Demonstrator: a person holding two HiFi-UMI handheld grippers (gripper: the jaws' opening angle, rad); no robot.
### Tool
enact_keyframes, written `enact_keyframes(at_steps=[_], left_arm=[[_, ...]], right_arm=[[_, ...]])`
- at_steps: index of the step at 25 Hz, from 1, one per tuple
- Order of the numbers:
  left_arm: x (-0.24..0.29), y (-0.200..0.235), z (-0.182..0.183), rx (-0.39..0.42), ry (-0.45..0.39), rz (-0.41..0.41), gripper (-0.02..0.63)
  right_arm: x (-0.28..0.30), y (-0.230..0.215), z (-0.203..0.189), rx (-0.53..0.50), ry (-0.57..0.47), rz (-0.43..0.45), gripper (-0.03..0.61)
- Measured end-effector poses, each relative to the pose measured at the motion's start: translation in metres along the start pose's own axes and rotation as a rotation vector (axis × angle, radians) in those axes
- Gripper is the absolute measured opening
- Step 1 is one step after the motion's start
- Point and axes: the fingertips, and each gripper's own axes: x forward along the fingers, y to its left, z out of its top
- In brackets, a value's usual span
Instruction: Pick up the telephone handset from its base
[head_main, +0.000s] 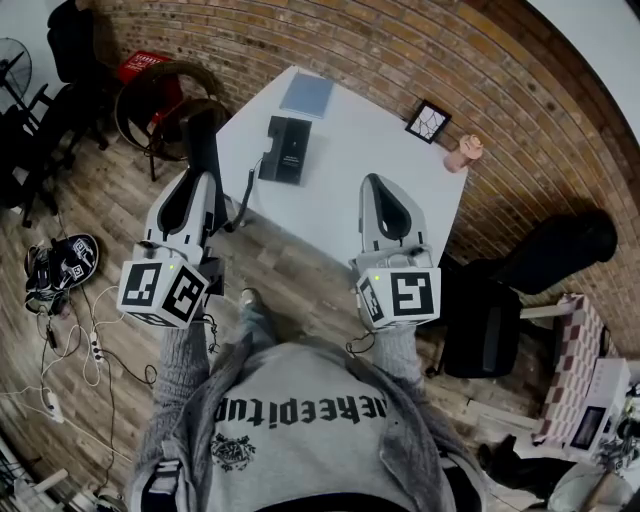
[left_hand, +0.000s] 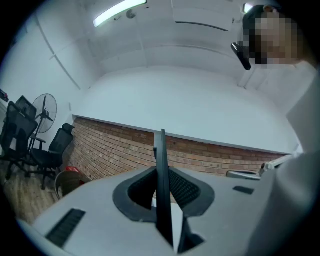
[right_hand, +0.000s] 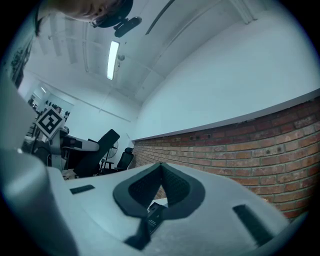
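My left gripper is shut on the black telephone handset, which stands up out of its jaws, off the table's left edge. In the left gripper view the handset shows as a thin dark blade clamped between the pads. A coiled cord runs from it to the black phone base on the white table. My right gripper hovers over the table's near edge, shut with nothing in it; in its own view the jaws meet at the tips.
A blue notebook lies behind the base. A small picture frame and a pinkish object sit at the table's far right. Brick wall behind; black chairs at right, cables and shoes on the wooden floor at left.
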Motion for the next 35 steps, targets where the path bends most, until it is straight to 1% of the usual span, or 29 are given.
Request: enact_keyframes(at_steps=[2,5,7,13,16,20,24,29,35], left_arm=[[-0.006,-0.006,0.003,0.014,-0.004,0.014,0.071],[-0.012,-0.013,0.006,0.041,-0.052,0.007,0.071],[-0.017,-0.019,0.008,0.053,-0.057,0.016,0.071],[-0.028,-0.032,0.012,0.063,-0.062,0.044,0.071],[-0.031,-0.037,0.011,0.068,-0.094,0.036,0.071],[-0.034,-0.044,0.009,0.066,-0.073,0.050,0.071],[-0.035,-0.050,0.005,0.068,-0.091,0.046,0.071],[-0.034,-0.057,0.003,0.067,-0.065,0.063,0.071],[-0.030,-0.059,0.000,0.070,-0.063,0.069,0.071]], right_arm=[[-0.006,-0.001,0.001,-0.001,-0.002,0.002,0.003],[-0.013,-0.003,0.004,-0.002,-0.004,0.004,0.003],[-0.018,-0.004,0.005,-0.003,-0.005,0.006,0.003],[-0.031,-0.007,0.004,0.000,-0.004,0.011,0.003],[-0.037,-0.009,0.003,0.000,0.001,0.013,0.003],[-0.043,-0.011,0.000,0.000,0.008,0.014,0.003],[-0.048,-0.016,-0.006,0.005,0.015,0.013,0.003],[-0.051,-0.020,-0.009,0.015,0.016,0.013,0.003],[-0.048,-0.023,-0.014,0.024,0.018,0.020,0.003]])
